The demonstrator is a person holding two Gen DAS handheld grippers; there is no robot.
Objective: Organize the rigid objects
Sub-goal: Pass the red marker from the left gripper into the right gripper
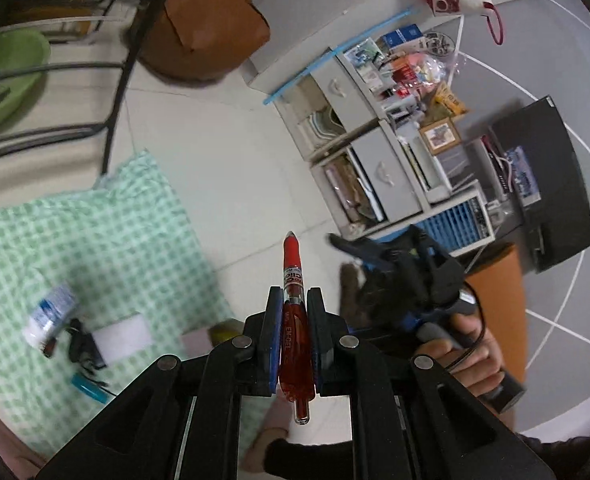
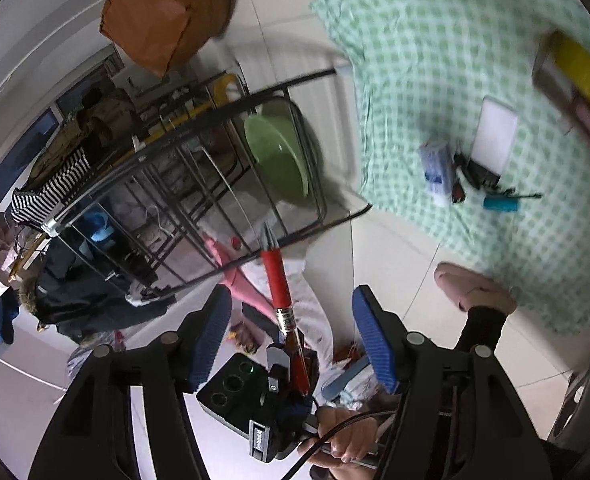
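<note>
Now left tongs (image 1: 294, 300) clamp red pen (image 1: 293, 308); right tongs (image 2: 291, 316) open, empty.

Showing even, soft indoor light in both views; bright, nearly washing out on the pale floor tiles (image 1: 223, 152). No hard shadows; only faint soft shading under the brown paper bag (image 1: 207, 24). Bending straight lines strongly toward the edges, with black vignette filling the corners of both fisheye views. Smearing with motion blur: green checked cloth (image 1: 95, 232) and the small items on it soft in the left wrist view, black wire rack (image 2: 199, 152) and yellow box (image 2: 579, 76) streaked in the right wrist view. Staying sharp close in: red pen (image 1: 293, 320) with readable print, dull glints on tool (image 1: 294, 300) rivets.
</note>
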